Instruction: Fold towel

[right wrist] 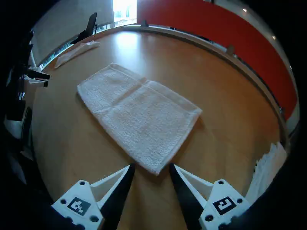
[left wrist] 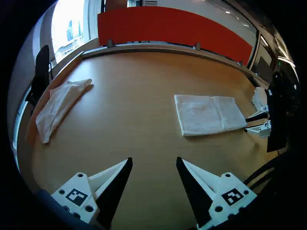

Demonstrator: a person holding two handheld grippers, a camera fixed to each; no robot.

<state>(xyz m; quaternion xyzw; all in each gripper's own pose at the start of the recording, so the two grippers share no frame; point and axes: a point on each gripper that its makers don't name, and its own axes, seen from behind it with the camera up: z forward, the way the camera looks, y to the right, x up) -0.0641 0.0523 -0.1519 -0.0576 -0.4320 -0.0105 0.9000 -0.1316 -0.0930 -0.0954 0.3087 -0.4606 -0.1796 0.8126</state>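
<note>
1. White towel lies flat on the wooden counter, folded into a rectangle, its near corner just ahead of the right gripper.
2. The right jaws are spread and hold nothing. The left gripper hangs well apart over bare counter, jaws likewise released.
3. Risk: pinching only the top layer at that corner would likely peel the fold apart, and a one-sided lift could skew the edges.
4. A rumpled second towel lies far off.

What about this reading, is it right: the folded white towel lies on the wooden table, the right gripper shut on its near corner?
No. The right gripper is open, not shut: the right gripper view shows its fingers apart, either side of that corner. The folded white towel does lie on the wooden table.
</note>
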